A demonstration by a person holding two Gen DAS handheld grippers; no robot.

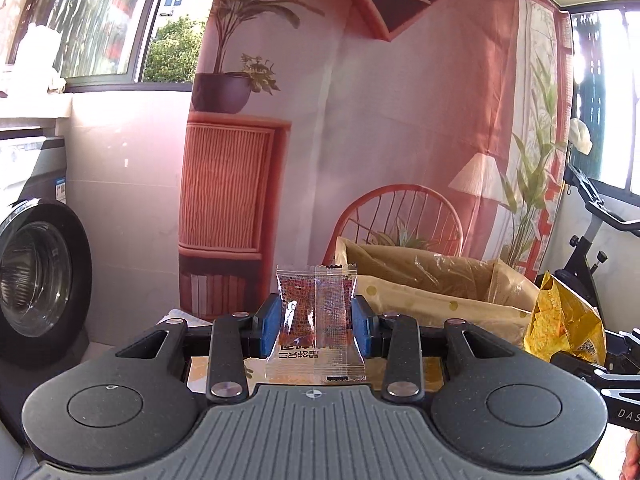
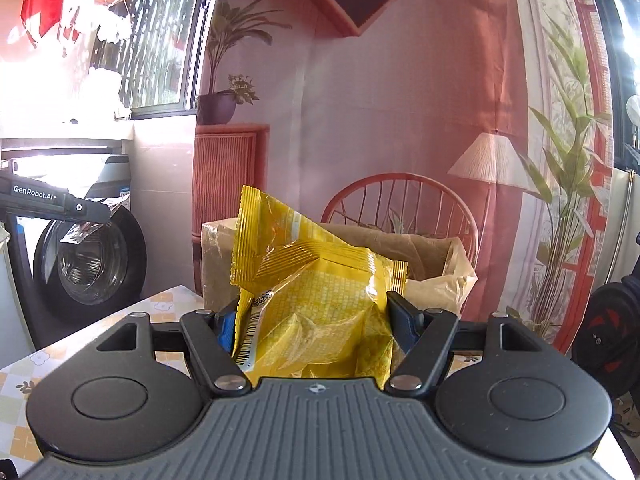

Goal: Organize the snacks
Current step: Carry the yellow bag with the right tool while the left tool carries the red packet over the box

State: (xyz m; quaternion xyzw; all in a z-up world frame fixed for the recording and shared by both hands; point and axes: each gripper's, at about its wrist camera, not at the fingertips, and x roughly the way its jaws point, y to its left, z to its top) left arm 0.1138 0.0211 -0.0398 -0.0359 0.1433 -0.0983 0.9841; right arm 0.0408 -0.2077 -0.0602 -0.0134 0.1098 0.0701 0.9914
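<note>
My left gripper (image 1: 315, 320) is shut on a small clear packet of red snack (image 1: 316, 312), held upright between the blue pads above the table. The same packet (image 2: 82, 230) and the left gripper show at the left of the right wrist view. My right gripper (image 2: 310, 324) is shut on a crumpled yellow snack bag (image 2: 320, 300), which fills the space between its fingers and hides most of them. That yellow bag (image 1: 568, 320) also appears at the right edge of the left wrist view. Behind both stands an open cardboard box (image 1: 436, 280) lined with a spotted plastic bag.
A table with a yellow flower-patterned cloth (image 2: 168, 304) lies below the grippers. A washing machine (image 1: 36, 276) stands at the left. A printed backdrop with a chair and lamp hangs behind the box (image 2: 420, 252). An exercise bike (image 1: 592, 240) stands at the right.
</note>
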